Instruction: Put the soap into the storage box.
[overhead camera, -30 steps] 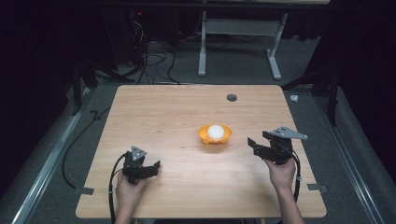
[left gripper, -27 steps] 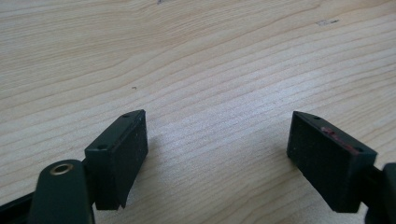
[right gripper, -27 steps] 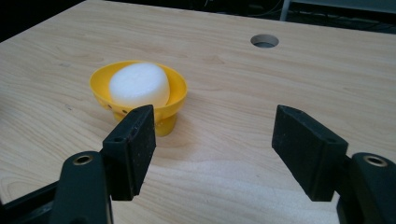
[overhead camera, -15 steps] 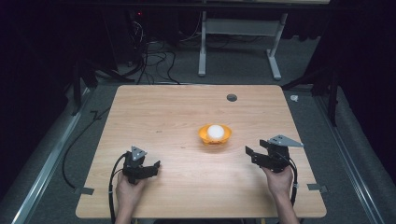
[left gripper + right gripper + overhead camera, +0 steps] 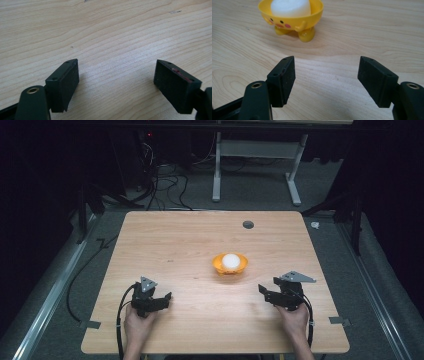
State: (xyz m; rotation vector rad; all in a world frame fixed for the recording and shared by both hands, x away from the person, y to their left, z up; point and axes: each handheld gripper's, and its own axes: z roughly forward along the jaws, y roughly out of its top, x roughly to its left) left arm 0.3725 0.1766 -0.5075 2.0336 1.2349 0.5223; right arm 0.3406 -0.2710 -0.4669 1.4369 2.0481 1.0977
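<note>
The yellow chick-faced egg cup (image 5: 230, 265) with the white egg (image 5: 230, 260) in it stands mid-worktop (image 5: 175, 240), apart from both grippers. The right gripper (image 5: 264, 292) sits low and faces it, jaws apart and empty; the left gripper (image 5: 167, 297) rests near the front edge, jaws likewise apart. This looks like the approach: next, the right must travel forward to straddle the cup squarely without tipping it

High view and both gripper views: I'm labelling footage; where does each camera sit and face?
High view: above the person's edge, looking forward-down at the table; left hand, right hand show.
Left gripper view: on the left gripper, facing bare wood past its jaws.
Right gripper view: on the right gripper, facing the yellow chick cup, shared with the high view.
</note>
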